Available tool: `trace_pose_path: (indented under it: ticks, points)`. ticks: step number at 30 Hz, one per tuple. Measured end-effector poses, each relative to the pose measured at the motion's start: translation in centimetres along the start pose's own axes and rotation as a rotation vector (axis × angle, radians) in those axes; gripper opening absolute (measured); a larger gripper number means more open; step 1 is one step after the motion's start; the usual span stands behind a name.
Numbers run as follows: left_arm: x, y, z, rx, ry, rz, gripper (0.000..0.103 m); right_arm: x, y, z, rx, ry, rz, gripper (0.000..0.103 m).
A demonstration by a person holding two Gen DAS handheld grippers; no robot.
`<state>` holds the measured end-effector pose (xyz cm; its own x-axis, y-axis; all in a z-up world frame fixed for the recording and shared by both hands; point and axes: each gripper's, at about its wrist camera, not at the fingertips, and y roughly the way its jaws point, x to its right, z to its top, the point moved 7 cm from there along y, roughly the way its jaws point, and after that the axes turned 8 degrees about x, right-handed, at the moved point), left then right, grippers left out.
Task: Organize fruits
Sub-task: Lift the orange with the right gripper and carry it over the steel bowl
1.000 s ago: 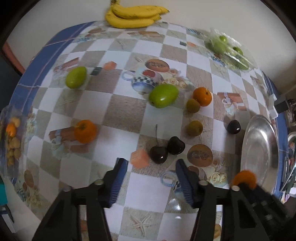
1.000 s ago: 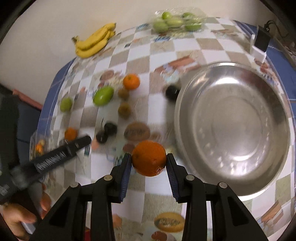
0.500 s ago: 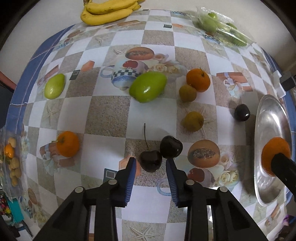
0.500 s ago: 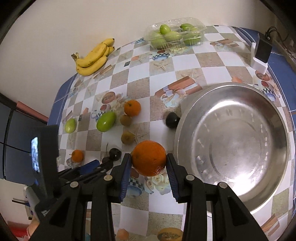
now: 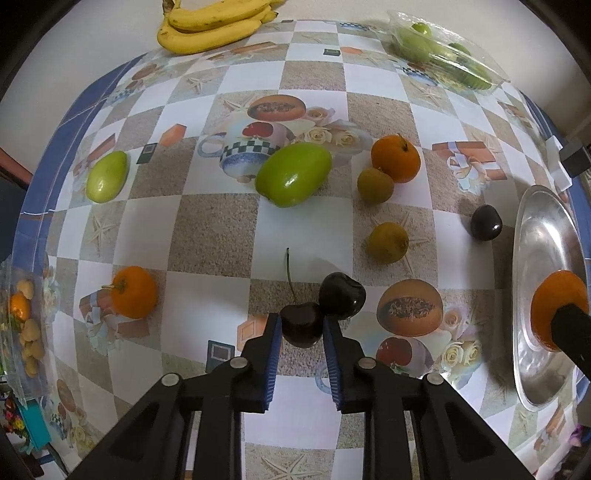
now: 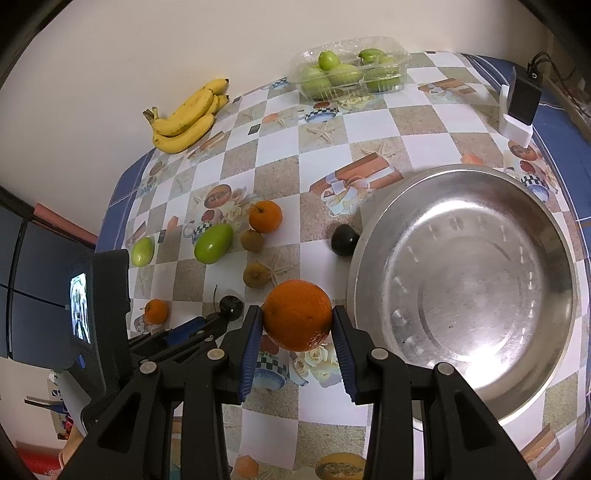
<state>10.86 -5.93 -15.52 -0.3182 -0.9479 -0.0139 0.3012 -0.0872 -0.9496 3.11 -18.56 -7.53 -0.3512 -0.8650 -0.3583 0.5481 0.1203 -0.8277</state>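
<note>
Cherry (image 5: 301,325): dark, glossy, small; it lies on the checked tablecloth (image 5: 214,229) and touches a second cherry (image 5: 341,295) on its far right side. A thin stem rises from it toward the middle of the table. It sits between the blue pads of the left gripper (image 5: 301,330), whose jaws have just been closing and now press on both flanks of the fruit.

Handling, as judged: very light, smooth-skinned and soft under the skin. A hard squeeze would likely bruise or split it, while a loose one lets it slip out along the pads. The hold across the widest part of the body looks sound. The stem is too thin to be a reliable hold. The neighbouring cherry may roll when this one lifts.

Orange (image 6: 297,315): clamped at its widest part in the right gripper (image 6: 297,323) and held clear above the cloth, just beside the near rim of the steel bowl (image 6: 461,295), which holds no fruit. Judged firmer and heavier than the cherry, with a rind that takes pad pressure well.

Pose: the left gripper points almost straight down at the table, fingertips at cloth level. The right gripper slants steeply downward toward the bowl.

Other fruit lies loose on the cloth. The bananas (image 5: 214,22) lie at the far edge.
</note>
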Motion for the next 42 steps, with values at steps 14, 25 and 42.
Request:
trace_pose_path:
  ticks: [14, 25, 42]
  points:
    - [-2.3, -3.1, 0.0, 0.070, -0.075, 0.003, 0.024, 0.6, 0.1, -0.1, -0.003, 0.012, -0.014, 0.039]
    - [1.6, -6.5, 1.0, 0.149, -0.031, -0.070, 0.024, 4.0, -0.2, 0.2, 0.002, 0.063, -0.085, 0.039]
    - [16.5, -7.6, 0.5, 0.156, 0.289, -0.157, 0.024, 14.4, -3.0, 0.7, 0.046, 0.247, -0.274, 0.040]
